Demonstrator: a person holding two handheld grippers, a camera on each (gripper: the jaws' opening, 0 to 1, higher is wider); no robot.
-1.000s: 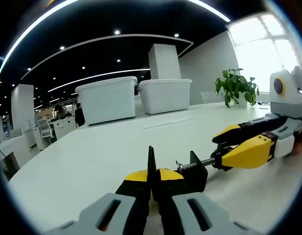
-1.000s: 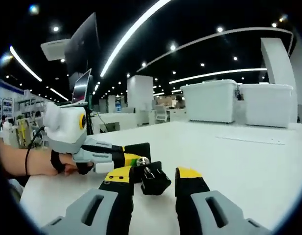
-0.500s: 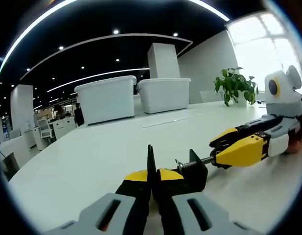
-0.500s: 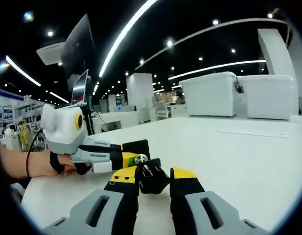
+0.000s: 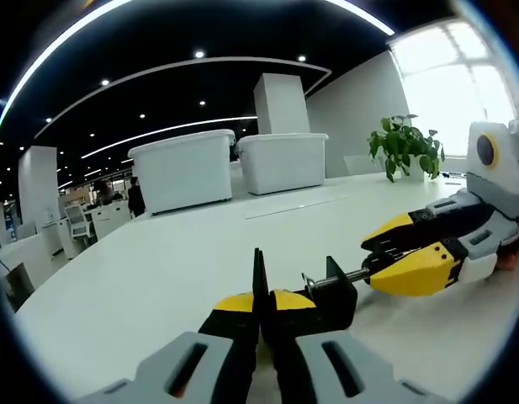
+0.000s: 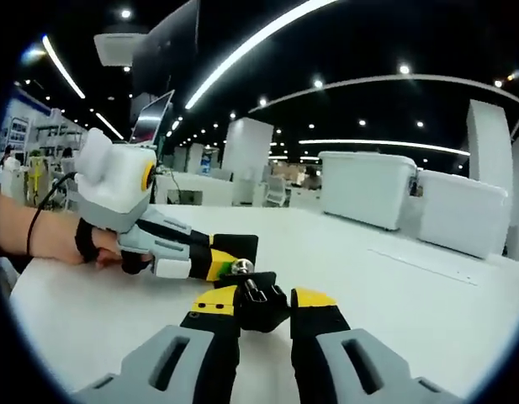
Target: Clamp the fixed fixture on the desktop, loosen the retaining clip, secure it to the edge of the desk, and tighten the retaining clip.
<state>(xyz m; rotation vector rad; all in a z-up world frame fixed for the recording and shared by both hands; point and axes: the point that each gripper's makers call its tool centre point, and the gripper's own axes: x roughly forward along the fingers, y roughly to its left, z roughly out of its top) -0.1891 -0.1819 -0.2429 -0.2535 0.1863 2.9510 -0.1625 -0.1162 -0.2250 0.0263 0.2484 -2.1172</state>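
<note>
The small black clamp [image 5: 330, 301] looks rigid and light; the left gripper [image 5: 261, 305] pinches its frame, the right gripper [image 6: 261, 300] nips its screw knob [image 6: 261, 310]

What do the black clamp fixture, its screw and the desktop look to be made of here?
Clamp fixture: matte black, sharp-edged body, likely painted or anodised metal, though hard plastic is possible. Its screw: bare steel by the look, silvery, shiny and threaded. Desktop: smooth white surface with a soft sheen, probably laminate. The left gripper is shut on the fixture; the right gripper is closed on the screw's knob.
</note>
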